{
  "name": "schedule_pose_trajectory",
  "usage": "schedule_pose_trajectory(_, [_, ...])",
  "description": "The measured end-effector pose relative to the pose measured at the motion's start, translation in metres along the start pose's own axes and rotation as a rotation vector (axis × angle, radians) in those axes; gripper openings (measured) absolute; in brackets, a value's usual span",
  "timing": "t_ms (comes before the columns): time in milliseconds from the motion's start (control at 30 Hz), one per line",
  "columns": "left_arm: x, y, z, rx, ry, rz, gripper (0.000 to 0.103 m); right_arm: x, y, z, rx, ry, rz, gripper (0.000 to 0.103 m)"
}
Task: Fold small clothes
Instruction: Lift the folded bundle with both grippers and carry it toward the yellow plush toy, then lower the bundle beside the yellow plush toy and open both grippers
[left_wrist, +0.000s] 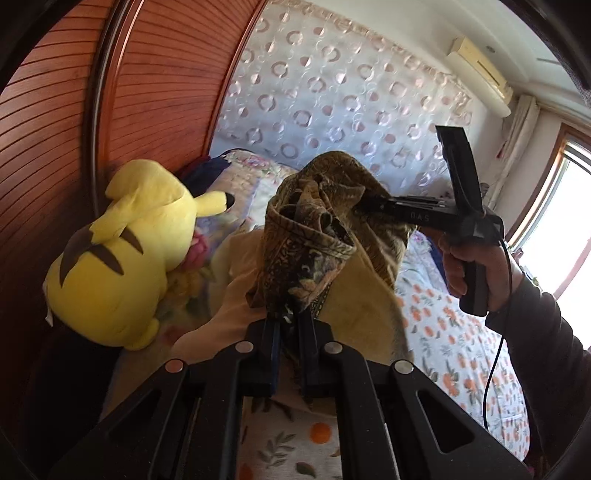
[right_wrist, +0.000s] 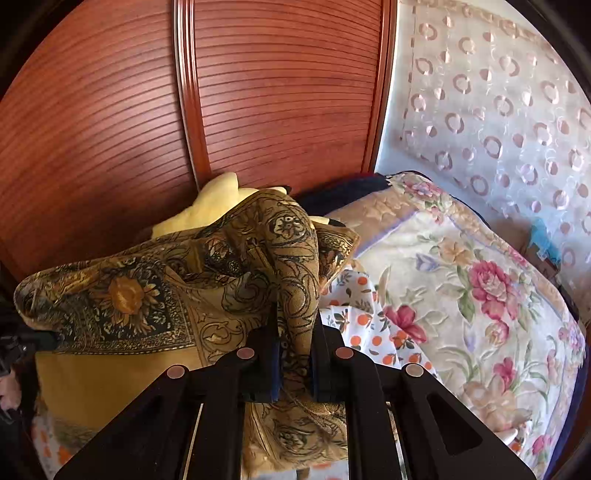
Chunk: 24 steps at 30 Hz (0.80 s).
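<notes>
A mustard cloth (left_wrist: 314, 236) with a dark sunflower and scroll print hangs bunched above the bed, held at two places. My left gripper (left_wrist: 290, 321) is shut on a gathered fold at its lower end. My right gripper (left_wrist: 359, 206), held by a hand (left_wrist: 476, 266) in a dark sleeve, comes in from the right and is shut on the upper bunch. In the right wrist view the cloth (right_wrist: 122, 295) stretches away to the left, and my right gripper (right_wrist: 295, 332) pinches a twisted fold of it. A plain mustard part hangs below.
A yellow plush toy (left_wrist: 118, 258) leans against the brown slatted wardrobe (left_wrist: 55, 129) on the left. An orange-print sheet (left_wrist: 454, 332) covers the bed, with a floral quilt (right_wrist: 461, 295) at its far end. A circle-patterned curtain (left_wrist: 332, 92) hangs behind, and a window (left_wrist: 569, 206) is on the right.
</notes>
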<state>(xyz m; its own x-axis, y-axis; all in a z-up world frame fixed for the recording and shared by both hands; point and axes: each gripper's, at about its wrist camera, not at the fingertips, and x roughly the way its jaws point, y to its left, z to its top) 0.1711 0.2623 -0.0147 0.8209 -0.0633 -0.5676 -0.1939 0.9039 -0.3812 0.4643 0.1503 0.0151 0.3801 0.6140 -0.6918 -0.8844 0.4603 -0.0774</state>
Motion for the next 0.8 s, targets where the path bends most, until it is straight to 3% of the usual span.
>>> schedule_pose_trajectory(167, [0.005,0.007,-0.013,-0.009,0.017,0.042,0.008,0.018,0.000,0.003,0.010,-0.032,-0.023,0.014])
schedule_pose_trajectory(233, [0.006,0.008,-0.018,-0.001,0.017,0.060,0.009,0.019,0.006,-0.002,0.022,-0.036,-0.047,0.025])
schedule_pose_trajectory(300, [0.003,0.007,-0.018,0.006,0.007,0.071,0.016,0.017,0.007,-0.005,0.030,-0.039,-0.086,0.033])
schedule_pose_trajectory(433, [-0.010,0.004,-0.014,0.028,-0.022,0.097,0.025,-0.004,0.019,-0.018,0.029,-0.079,-0.140,0.034])
schedule_pose_trajectory(667, [-0.035,-0.005,0.001,0.068,-0.109,0.148,0.046,-0.013,0.032,-0.041,0.051,-0.084,-0.059,0.035])
schedule_pose_trajectory(800, [-0.027,-0.023,0.007,0.122,-0.105,0.164,0.058,0.000,0.028,-0.050,0.079,-0.062,-0.036,0.037])
